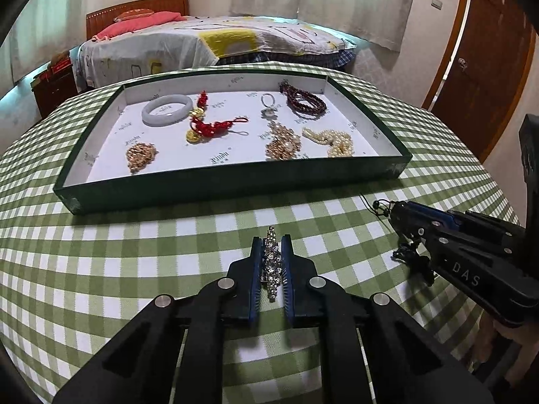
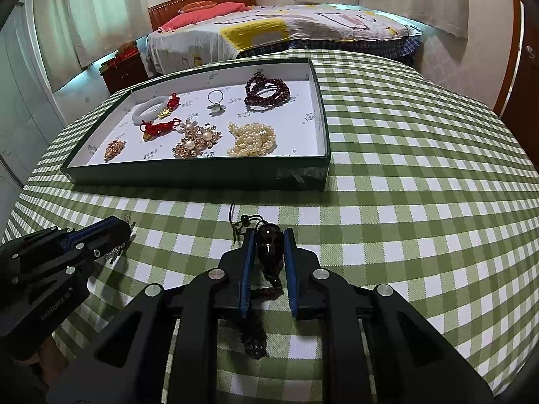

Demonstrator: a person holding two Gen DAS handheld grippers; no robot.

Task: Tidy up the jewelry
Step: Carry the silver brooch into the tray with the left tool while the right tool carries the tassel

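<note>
"DAS" on right gripper; tray lining print unreadable.

The right gripper is closed on a dark pendant, its blue pads pressing both sides; the cord trails ahead and a tassel hangs beneath. At lower left, the left gripper points at a sparkly piece on the green checked cloth. Beyond lies a green tray holding a white bangle, red knots, a ring, dark beads, pearls and gold brooches. A bed stands behind.
</note>
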